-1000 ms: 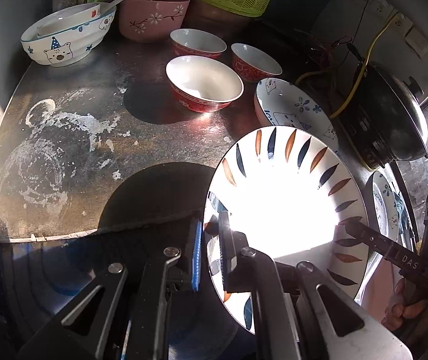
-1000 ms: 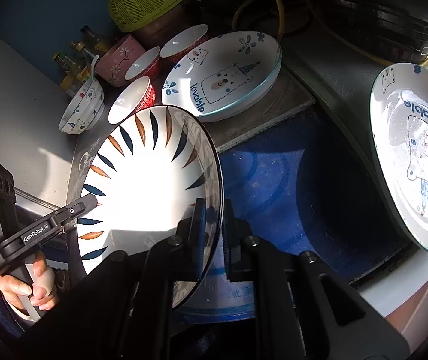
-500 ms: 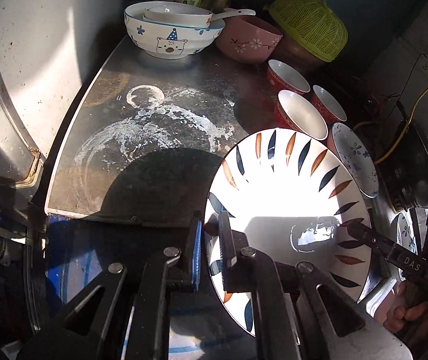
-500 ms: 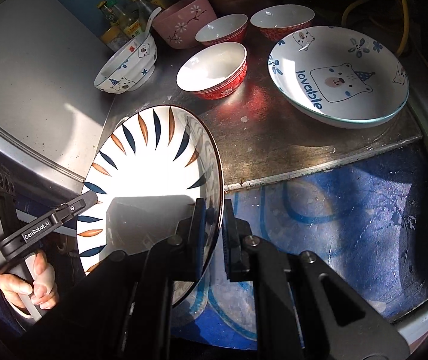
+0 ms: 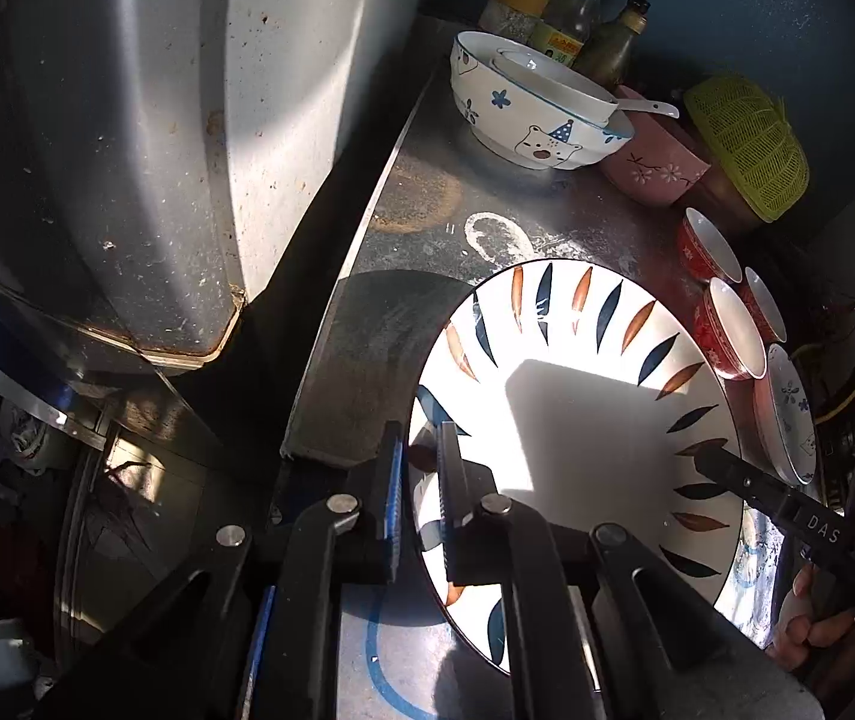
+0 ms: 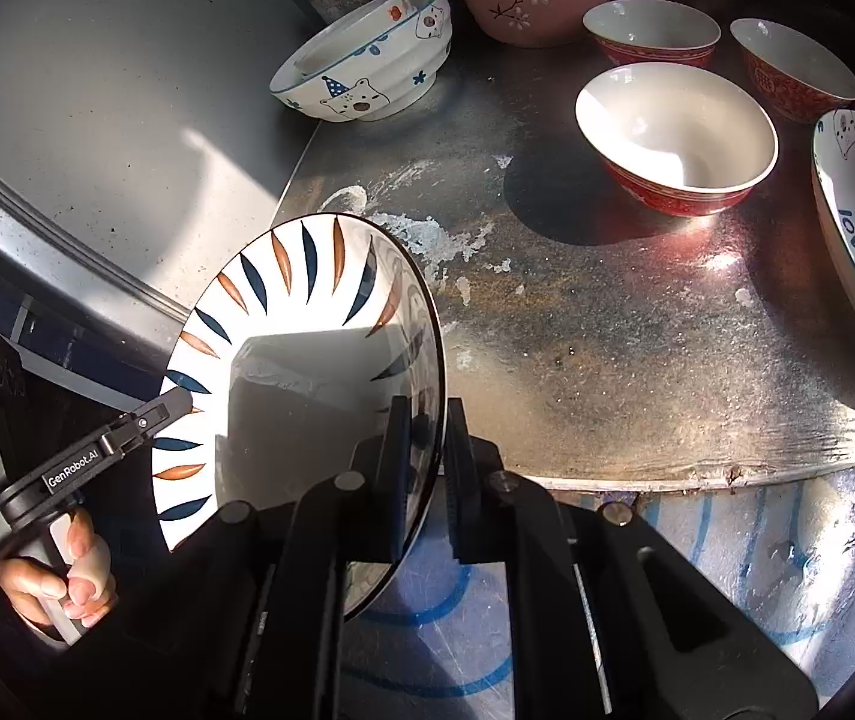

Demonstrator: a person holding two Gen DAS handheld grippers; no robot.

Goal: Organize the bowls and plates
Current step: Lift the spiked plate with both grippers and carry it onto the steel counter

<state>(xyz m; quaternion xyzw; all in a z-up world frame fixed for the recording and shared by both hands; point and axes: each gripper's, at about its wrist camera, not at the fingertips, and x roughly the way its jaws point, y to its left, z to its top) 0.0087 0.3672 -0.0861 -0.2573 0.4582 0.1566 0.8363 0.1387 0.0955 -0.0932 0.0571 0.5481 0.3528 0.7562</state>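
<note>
Plate (image 5: 577,420): white w/ navy & rust leaf strokes round rim.

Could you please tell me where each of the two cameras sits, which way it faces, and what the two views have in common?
Left wrist: on the left gripper, looking down along its fingers at the leaf-pattern plate; the right gripper and its hand show.
Right wrist: on the right gripper, facing the metal counter; the left gripper shows.
Shared: that plate, clamped at opposite rims, the bear bowl and red bowls.
</note>
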